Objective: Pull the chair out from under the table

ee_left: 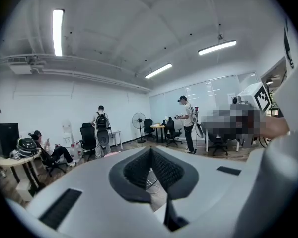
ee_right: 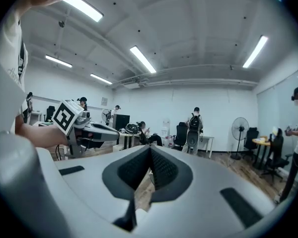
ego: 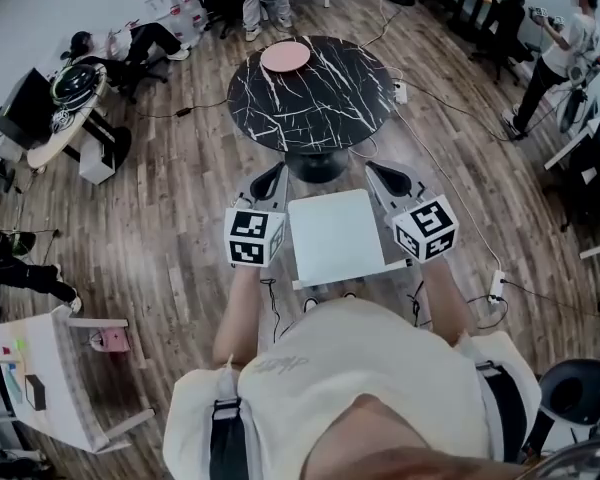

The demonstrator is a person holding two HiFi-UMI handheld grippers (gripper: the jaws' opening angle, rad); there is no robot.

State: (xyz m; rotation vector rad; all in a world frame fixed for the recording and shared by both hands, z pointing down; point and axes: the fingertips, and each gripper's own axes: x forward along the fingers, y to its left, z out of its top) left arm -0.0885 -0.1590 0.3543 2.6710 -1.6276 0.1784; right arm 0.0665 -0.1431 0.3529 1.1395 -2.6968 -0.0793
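Left gripper (ego: 269, 182), right gripper (ego: 391, 179) held level (jaws shut), flanking chair (ego: 335, 236).

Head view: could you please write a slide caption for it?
Left claw and right claw, both shut, flank white chair before black table.

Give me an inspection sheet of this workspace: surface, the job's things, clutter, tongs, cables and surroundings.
Surface: wooden floor; round black marble table.
Job's things: white chair appears clear of the table, between the tongs.
Clutter: pink plate on the table.
Grippers: left tongs and right tongs both shut, empty, either side of the chair.
Cables: cords across the floor; power strip right of the chair.
Surroundings: standing person, desk, office chairs.
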